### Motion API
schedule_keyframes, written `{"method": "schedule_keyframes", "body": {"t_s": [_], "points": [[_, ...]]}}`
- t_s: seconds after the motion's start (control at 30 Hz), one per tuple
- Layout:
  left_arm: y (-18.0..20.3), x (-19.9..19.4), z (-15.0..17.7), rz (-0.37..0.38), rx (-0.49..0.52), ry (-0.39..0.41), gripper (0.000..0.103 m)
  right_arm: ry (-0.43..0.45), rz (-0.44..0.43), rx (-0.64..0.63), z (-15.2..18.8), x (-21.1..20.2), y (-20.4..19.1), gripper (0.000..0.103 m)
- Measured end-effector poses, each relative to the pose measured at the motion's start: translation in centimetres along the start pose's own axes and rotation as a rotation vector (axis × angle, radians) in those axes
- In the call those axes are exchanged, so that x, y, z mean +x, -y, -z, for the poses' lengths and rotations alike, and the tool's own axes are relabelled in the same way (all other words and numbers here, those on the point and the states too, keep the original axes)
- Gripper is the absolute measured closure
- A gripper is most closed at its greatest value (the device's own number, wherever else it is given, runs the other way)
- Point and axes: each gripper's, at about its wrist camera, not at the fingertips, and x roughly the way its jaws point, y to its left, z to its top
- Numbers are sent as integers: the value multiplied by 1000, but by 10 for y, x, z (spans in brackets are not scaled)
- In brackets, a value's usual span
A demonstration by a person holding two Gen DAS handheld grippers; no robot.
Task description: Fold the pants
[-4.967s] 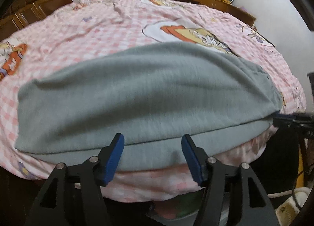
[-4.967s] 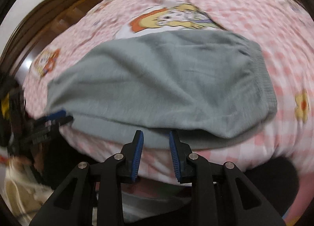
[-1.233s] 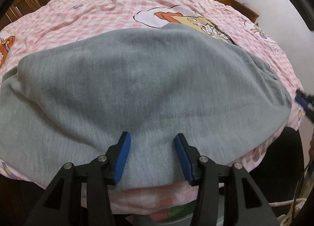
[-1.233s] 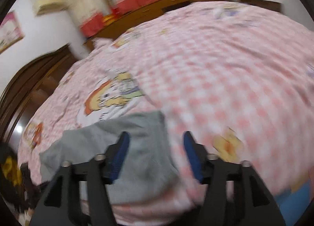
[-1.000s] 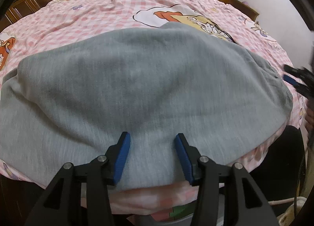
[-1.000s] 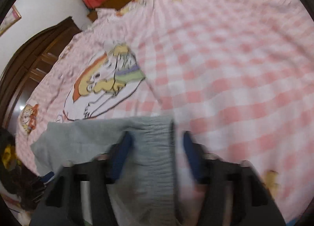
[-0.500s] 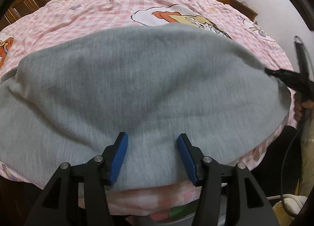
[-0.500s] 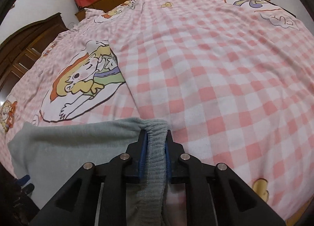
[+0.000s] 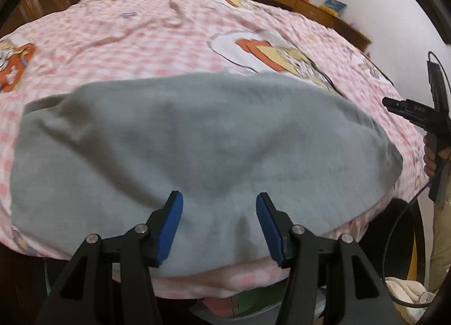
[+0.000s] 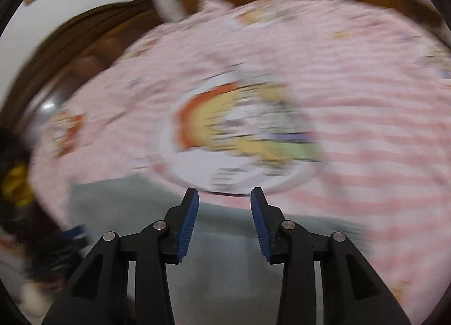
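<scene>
While the grey pants [image 9: 197,150] lie folded and flat along the near edge of the bed [image 9: 135,31], apparently set there for the next fold, the left gripper [image 9: 219,224] hovers spread and empty above them, and the right gripper [image 10: 224,224], opening, clasps nothing.
</scene>
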Motion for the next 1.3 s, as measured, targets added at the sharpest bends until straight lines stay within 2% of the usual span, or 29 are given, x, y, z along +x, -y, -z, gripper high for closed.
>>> {"method": "schedule_keyframes", "body": {"t_s": [0.07,0.17,0.23,0.3,0.37,0.47,0.5,0.53,0.57,0.73,0.83,1.0,1.17,1.3], "points": [[-13,-6,0,-21,-30,29,46,-79,-70,-66,-14,31,-25,64],[-37,-13,0,-68,-95,71,46,-199,-122,-155,-27,79,-52,64],[-53,-14,0,-98,-129,78,46,-293,-113,-209,-31,110,-66,64],[-68,-14,-1,-150,-154,76,46,-359,-97,-234,-33,132,-72,64],[-80,-13,0,-170,-186,76,46,-418,-89,-247,-31,147,-76,64],[-95,-6,1,-168,-231,57,46,-435,-94,-261,-30,151,-79,64],[-98,-4,3,-170,-236,51,46,-431,-112,-264,-30,148,-80,69],[-100,-1,3,-172,-237,47,46,-420,-133,-263,-30,144,-81,84],[-101,0,4,-173,-237,44,47,-409,-145,-269,-29,139,-83,93],[-98,6,3,-200,-216,29,46,-216,-148,-356,-24,83,-102,95],[-96,7,4,-215,-201,27,46,-175,-145,-440,-5,57,-119,95],[-96,10,4,-220,-203,26,46,-229,-121,-536,40,56,-133,95],[-97,11,4,-226,-195,35,46,-337,-59,-472,68,85,-119,91],[-96,15,5,-232,-190,52,45,-395,-14,-465,75,85,-121,87]]}}
